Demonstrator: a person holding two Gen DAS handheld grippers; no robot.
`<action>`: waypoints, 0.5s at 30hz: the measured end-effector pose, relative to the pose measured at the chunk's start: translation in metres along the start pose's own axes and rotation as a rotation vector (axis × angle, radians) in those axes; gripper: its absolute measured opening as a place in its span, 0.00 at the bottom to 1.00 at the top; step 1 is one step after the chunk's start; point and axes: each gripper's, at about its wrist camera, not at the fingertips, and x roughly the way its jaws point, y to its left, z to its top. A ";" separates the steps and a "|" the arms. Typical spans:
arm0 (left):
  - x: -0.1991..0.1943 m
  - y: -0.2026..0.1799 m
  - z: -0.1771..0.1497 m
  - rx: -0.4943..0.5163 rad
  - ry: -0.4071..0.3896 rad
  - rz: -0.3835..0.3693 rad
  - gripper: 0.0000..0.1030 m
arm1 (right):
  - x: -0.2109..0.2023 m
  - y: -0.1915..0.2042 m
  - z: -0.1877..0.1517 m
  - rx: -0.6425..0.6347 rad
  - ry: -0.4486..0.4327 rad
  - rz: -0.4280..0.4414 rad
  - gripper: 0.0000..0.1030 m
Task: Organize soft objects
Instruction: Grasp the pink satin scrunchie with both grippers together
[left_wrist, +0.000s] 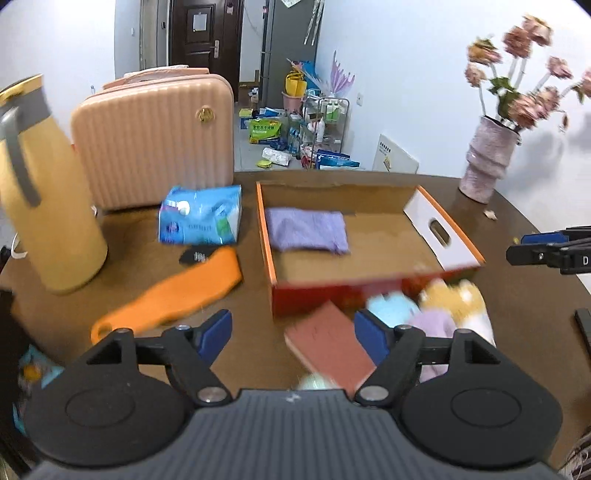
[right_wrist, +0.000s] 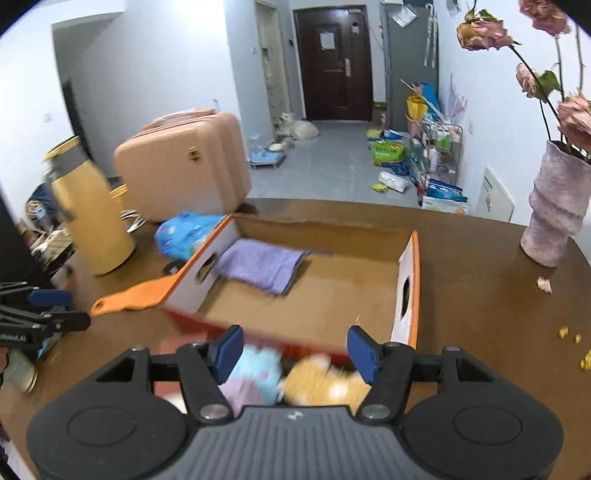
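Inside cardboard box (left_wrist: 424, 218): folded purple towel (left_wrist: 306, 230) | both jaws apart, empty

A dark brown table (left_wrist: 524, 332) is seen bearing an orange-rimmed cardboard box (left_wrist: 373, 284), with a blue tissue pack (left_wrist: 201, 216), an orange strip (left_wrist: 173, 291), a yellow jug (left_wrist: 44, 199) and a pink suitcase (left_wrist: 155, 140) to its left, a ribbed vase (left_wrist: 487, 158) to its right, and blurred soft items (left_wrist: 436, 310) before it.

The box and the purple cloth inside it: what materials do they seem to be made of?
The box looks like cardboard: matte brown inside, printed white and orange walls, punched handle holes. The purple cloth looks like terry or microfibre towel: fuzzy matte surface, softly folded; the exact fibre cannot be told.
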 end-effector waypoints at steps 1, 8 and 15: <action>-0.004 -0.004 -0.011 -0.004 0.002 -0.014 0.77 | -0.006 0.003 -0.014 -0.005 0.001 0.010 0.64; -0.055 -0.050 -0.103 0.038 -0.061 -0.054 0.83 | -0.048 0.030 -0.110 -0.059 -0.004 0.040 0.66; -0.096 -0.092 -0.197 0.161 -0.153 -0.053 0.88 | -0.101 0.064 -0.208 -0.074 -0.072 0.103 0.72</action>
